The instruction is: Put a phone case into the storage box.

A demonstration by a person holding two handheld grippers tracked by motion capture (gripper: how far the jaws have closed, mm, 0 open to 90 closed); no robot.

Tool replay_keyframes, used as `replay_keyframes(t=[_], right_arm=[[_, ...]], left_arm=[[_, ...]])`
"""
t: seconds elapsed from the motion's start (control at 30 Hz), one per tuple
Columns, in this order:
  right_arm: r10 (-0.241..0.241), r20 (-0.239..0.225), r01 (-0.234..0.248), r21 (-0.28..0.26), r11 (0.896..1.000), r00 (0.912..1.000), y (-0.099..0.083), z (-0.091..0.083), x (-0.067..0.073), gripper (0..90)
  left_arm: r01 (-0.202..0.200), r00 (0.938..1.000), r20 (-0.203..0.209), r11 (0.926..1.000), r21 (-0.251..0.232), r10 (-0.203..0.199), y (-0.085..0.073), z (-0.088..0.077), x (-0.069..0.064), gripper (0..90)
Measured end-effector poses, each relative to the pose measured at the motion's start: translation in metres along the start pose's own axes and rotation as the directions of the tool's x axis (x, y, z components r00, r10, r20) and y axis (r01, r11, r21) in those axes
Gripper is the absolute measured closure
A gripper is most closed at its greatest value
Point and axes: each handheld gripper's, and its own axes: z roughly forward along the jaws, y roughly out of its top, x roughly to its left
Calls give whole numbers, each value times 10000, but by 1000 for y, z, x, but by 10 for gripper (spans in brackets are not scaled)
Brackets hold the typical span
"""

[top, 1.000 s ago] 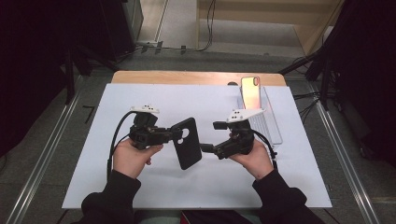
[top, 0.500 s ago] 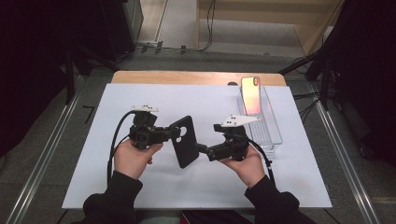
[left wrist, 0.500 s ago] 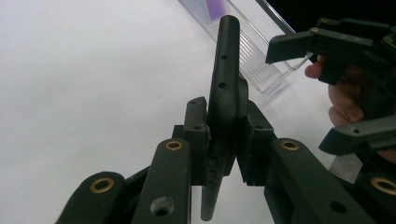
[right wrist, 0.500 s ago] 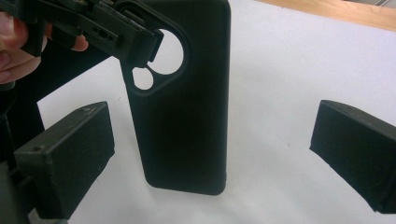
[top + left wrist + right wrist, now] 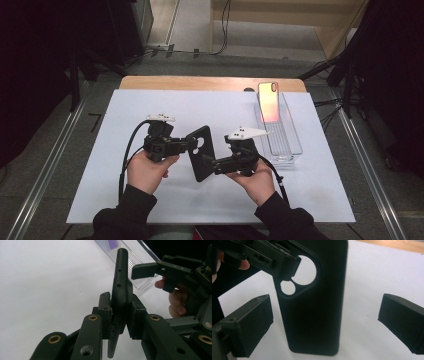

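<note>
Above the white surface, the left tongs clamp a black phone case by its camera-cutout end, holding it clear of the sheet. The right tongs stand open with the case's lower half between the jaws, pads not touching. A phone leans in a clear tray nearby

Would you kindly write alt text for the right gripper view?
A black phone case with round camera cutouts stands between the right gripper's two open fingers, which do not touch it. The left gripper clamps its upper corner above a white table.
</note>
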Motion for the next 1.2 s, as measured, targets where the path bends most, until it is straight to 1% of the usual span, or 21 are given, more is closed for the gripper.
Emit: replay_keyframes(t=[0.03,0.13,0.17,0.3,0.37,0.4,0.43,0.47,0.57,0.73,0.8,0.83,0.87,0.93,1.1,1.13,1.17,1.2], right_arm=[[25,-46,-25,29,10000,10000,0,1,1,0],[-80,60,79,76,9999,10000,-1,4,4,0],[-87,117,86,103,9999,9999,-1,5,5,0],[-81,162,78,147,9999,9998,-1,9,7,0],[-277,457,269,182,9995,9986,-2,12,11,0],[-277,457,269,182,9995,9986,-2,12,11,0],[-383,701,370,196,9991,9968,-2,15,13,0],[-369,744,354,224,9991,9965,-2,16,14,0],[-279,698,257,317,9992,9972,-2,20,16,0],[-143,680,123,303,9995,9976,-2,23,18,0],[-38,730,19,255,9997,9973,-2,23,18,88],[-8,674,-7,225,9997,9977,-3,23,17,105],[47,652,-59,191,9998,9979,-3,23,17,107],[-10,648,-6,247,9997,9979,-3,22,16,115],[11,484,-23,236,9997,9988,-2,20,15,123],[-9,465,-1,220,9998,9989,-2,20,15,124],[-12,465,1,240,9997,9989,-1,20,15,124],[-8,482,-5,270,9996,9988,-1,20,15,124]], left_arm=[[2,10000,15,10000,7,-2,0,0,0,766],[-28,10000,43,10000,-17,29,0,2,-1,766],[21,10000,61,10000,-5,-21,0,3,-2,766],[7,9999,150,10000,42,-8,0,4,-3,766],[-16,9999,168,10000,56,15,0,5,-5,765],[-18,9998,180,10000,38,18,-1,6,-5,765],[-26,9998,180,10000,67,25,-1,7,-7,765],[-23,9998,181,10000,59,22,-1,7,-7,766],[-47,9997,236,10000,77,45,-1,8,-9,765],[-111,9997,232,9998,139,108,-2,12,-14,765],[-190,9995,249,9997,167,185,-3,13,-16,765],[-183,9995,247,9997,149,179,-3,13,-17,765],[-216,9995,231,9996,161,212,-3,13,-18,765],[-182,9995,275,9997,144,178,-3,13,-18,763],[-327,9991,271,9994,121,323,-2,12,-19,761],[-365,9989,310,9993,42,363,-2,11,-20,757],[-398,9988,300,9992,-12,398,-2,10,-20,745],[-420,9987,267,9991,-83,423,-1,9,-21,709]])
